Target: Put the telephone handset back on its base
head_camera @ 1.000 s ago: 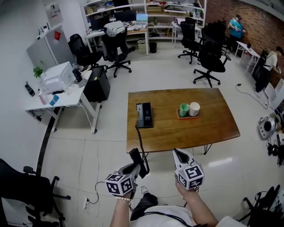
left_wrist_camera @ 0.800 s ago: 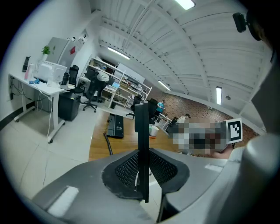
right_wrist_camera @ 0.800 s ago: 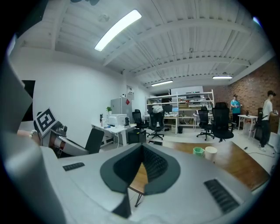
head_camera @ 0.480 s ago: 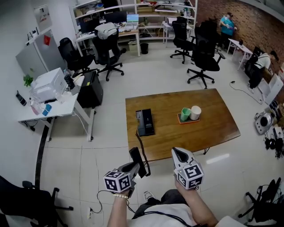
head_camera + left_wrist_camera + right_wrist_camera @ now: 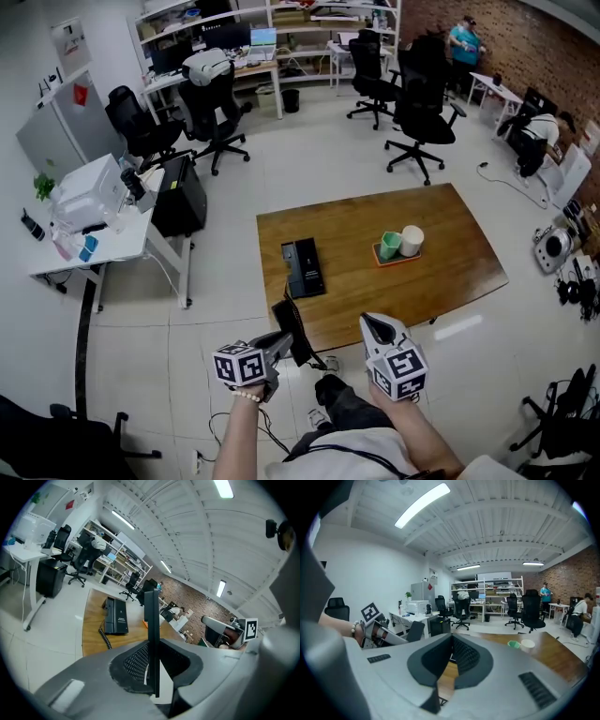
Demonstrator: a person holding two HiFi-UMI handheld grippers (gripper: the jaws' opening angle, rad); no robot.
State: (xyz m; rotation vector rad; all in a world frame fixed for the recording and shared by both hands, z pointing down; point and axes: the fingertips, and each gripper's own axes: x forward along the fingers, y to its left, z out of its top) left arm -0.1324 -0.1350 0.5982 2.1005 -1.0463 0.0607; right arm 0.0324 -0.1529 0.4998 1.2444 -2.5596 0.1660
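My left gripper (image 5: pixel 282 339) is shut on the black telephone handset (image 5: pixel 292 326), which stands edge-on between the pads in the left gripper view (image 5: pixel 151 620). It hovers just off the near edge of the wooden table (image 5: pixel 441 272). The black phone base (image 5: pixel 303 266) lies on the table's left part, ahead of the handset; it also shows in the left gripper view (image 5: pixel 116 616). A coiled cord (image 5: pixel 106 638) hangs over the table edge from the base. My right gripper (image 5: pixel 371 324) is beside the left one, shut with nothing in it (image 5: pixel 451 641).
A green cup (image 5: pixel 390 246) and a white cup (image 5: pixel 411 240) stand on an orange tray in the table's middle. Office chairs (image 5: pixel 419 120) stand beyond the table. A white desk (image 5: pixel 94 239) with a printer stands at left. People are at the far right.
The table and the phone base have come nearer to both grippers. The handset stays clamped in my left gripper, and the right gripper stays shut.
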